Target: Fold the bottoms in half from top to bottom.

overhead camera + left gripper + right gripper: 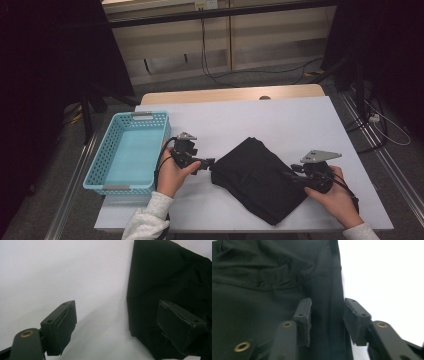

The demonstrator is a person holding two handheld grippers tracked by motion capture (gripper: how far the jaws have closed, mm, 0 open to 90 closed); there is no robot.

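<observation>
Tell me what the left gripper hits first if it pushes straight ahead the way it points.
Probably the folded black cloth: the left gripper points at its near edge, one jaw already over the fabric, the other over bare white table. Depth is unclear.

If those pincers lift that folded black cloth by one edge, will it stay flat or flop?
The black cloth would probably flop: the right gripper view shows soft creases and loose folded layers. It looks light, lying thin on the white table. The folds would likely slip open if it is raised from one corner alone.
</observation>
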